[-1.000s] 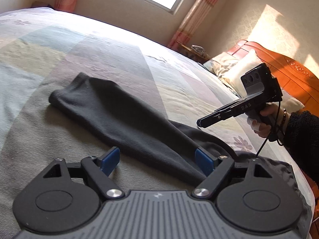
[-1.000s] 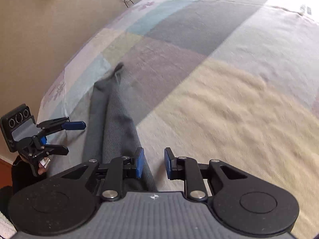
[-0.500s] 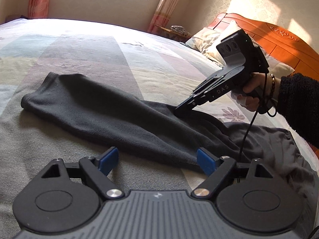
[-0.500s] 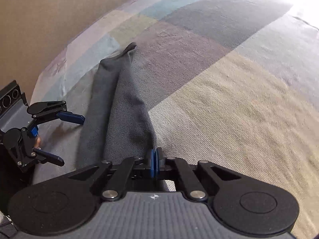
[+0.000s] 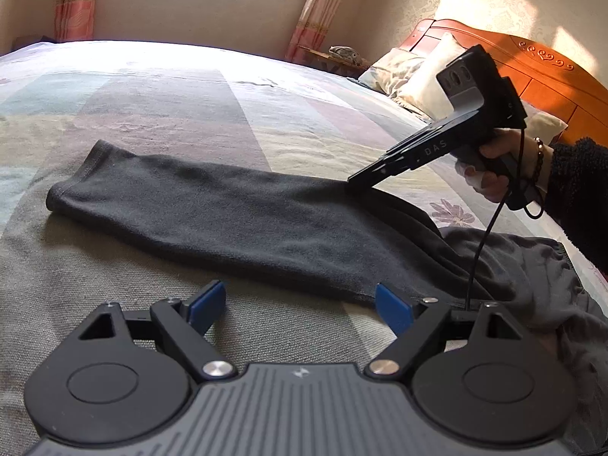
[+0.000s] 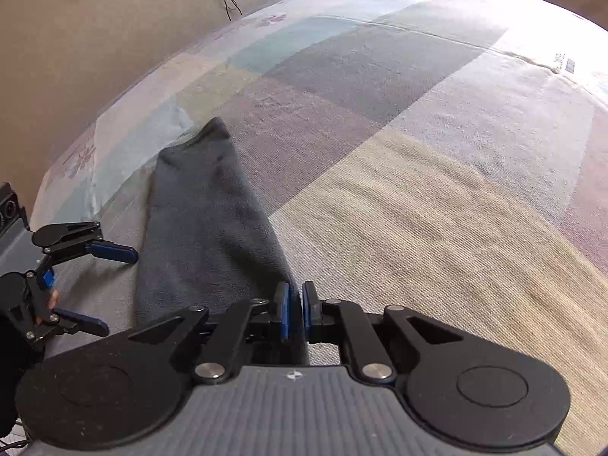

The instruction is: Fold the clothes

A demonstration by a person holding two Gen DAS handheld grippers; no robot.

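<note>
Trousers (image 5: 235,224) of dark grey fleece lie stretched across the bed (image 5: 159,106), one leg running flat from its hem near the bed's far side toward the crumpled waist part at the right of the left wrist view. The right gripper (image 5: 351,185), held in a hand (image 5: 490,169) with a dark fuzzy sleeve (image 5: 577,197), points steeply down at the far edge of the leg, and the cloth rises in a small peak to its tip. In the right wrist view its jaws stand narrow with a slim gap between the blue pads (image 6: 283,309); they are opening, and the dark cloth runs up into that gap, though whether the pads press on it cannot be told. The left gripper (image 5: 300,306) hovers just over the near edge of the leg, jaws wide and holding nothing; its right pad sits above the cloth's edge, its left pad above the bare bedcover. Pillows (image 5: 418,79) lie against an orange wooden headboard (image 5: 532,72).
</note>
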